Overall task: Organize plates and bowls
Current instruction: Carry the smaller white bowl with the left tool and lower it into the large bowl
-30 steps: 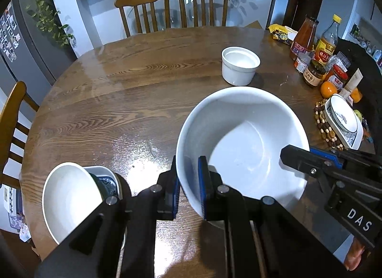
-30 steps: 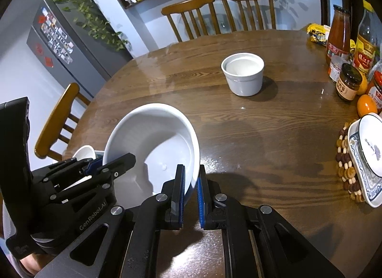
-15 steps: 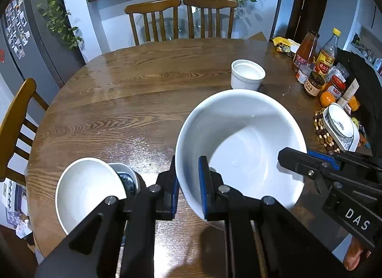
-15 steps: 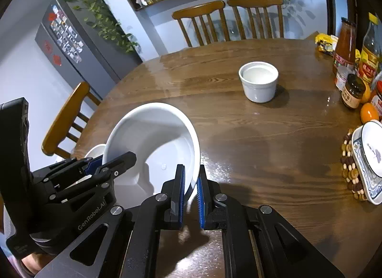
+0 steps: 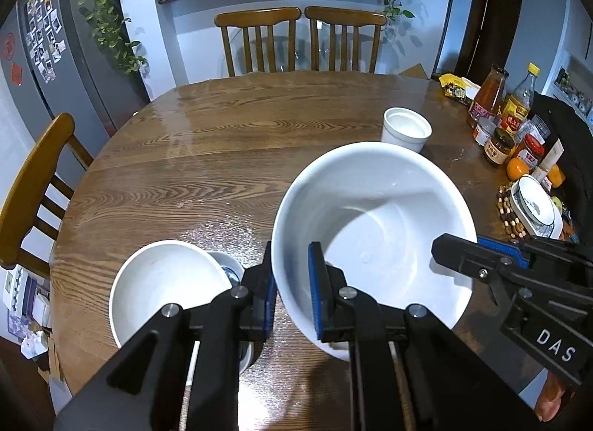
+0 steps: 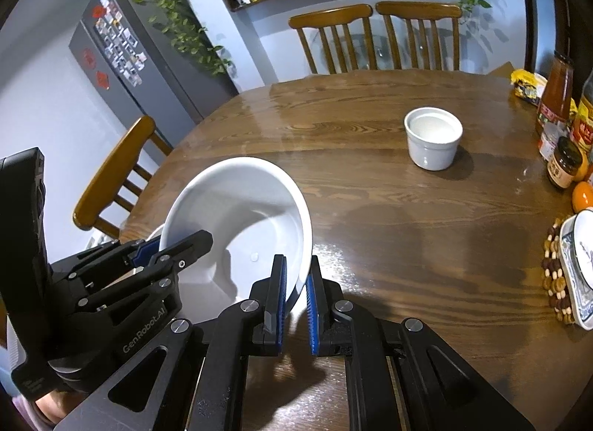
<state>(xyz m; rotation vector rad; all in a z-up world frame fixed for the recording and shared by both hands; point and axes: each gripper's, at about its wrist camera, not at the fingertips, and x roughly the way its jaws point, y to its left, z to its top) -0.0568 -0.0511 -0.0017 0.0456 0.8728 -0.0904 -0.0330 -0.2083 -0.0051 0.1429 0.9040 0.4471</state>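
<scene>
A: Since a second ago both grippers have carried the big white bowl point(image 5: 374, 231) up off the round wooden table point(image 5: 207, 156); more of the chairs and shelf shows now, and the smaller white bowl point(image 5: 163, 290) at the near left edge sits further into view.

B: How are they gripping it?

A: The left gripper point(image 5: 291, 294) pinches the bowl's left rim, one blue pad outside the wall and one inside. The right gripper point(image 6: 295, 294) does the same on the opposite rim, pads pressed nearly together on the thin wall. The bowl hangs between them, tilted, above the near part of the table.

B: And around it?

A: The smaller bowl rests partly over a patterned dish point(image 5: 228, 268). Well beyond stands a white ramekin point(image 6: 433, 136). At the right edge are bottles and jars point(image 5: 500, 116), an orange point(image 6: 582, 195) and a blue-rimmed dish point(image 5: 533, 206) on a beaded trivet point(image 5: 509, 214).
</scene>
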